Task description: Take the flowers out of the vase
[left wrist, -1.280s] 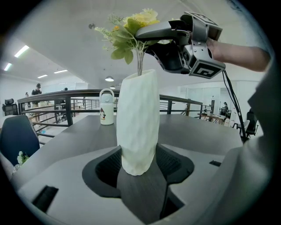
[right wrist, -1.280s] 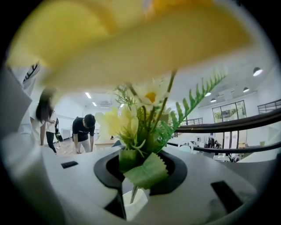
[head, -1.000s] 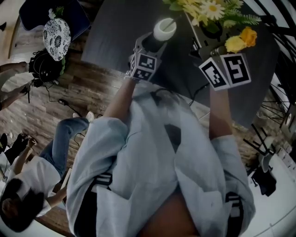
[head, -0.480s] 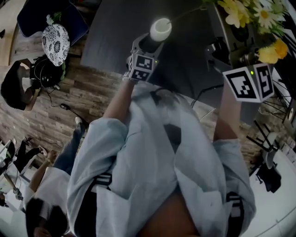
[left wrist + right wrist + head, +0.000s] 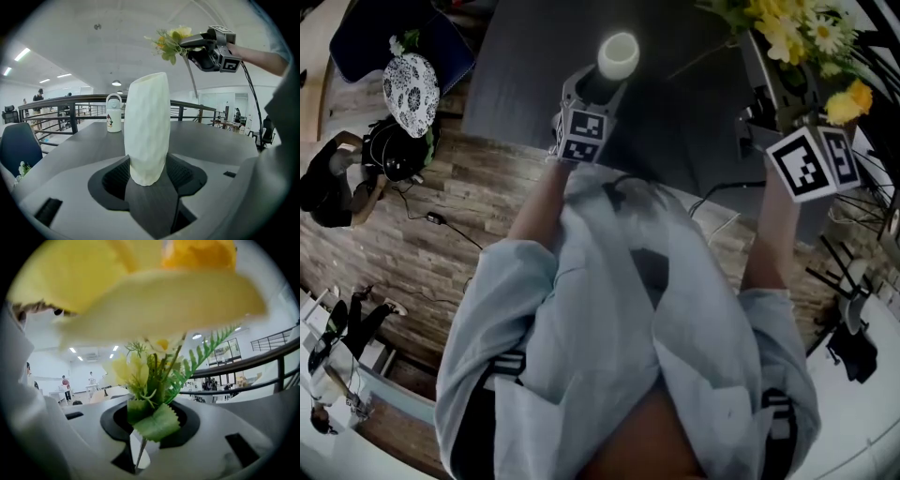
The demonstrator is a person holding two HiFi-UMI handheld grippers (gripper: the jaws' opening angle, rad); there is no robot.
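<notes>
Flowers hung clear of the vase, above the dark tabletop and well to its right, stems pinched in the closed fingers of my right gripper; the white vase stood upright on the tabletop, its base gripped by the fingers of my left gripper; a small white flask stood beyond.

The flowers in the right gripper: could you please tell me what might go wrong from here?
1. The right gripper is shut on thin stems while the flowers fan out ahead of it, so the bunch may slip or swivel.
2. The long stem trails below, apart from the vase but near it; a sweep back could knock the rim. The left gripper grips that tall vase only low down, so it could tip.
</notes>
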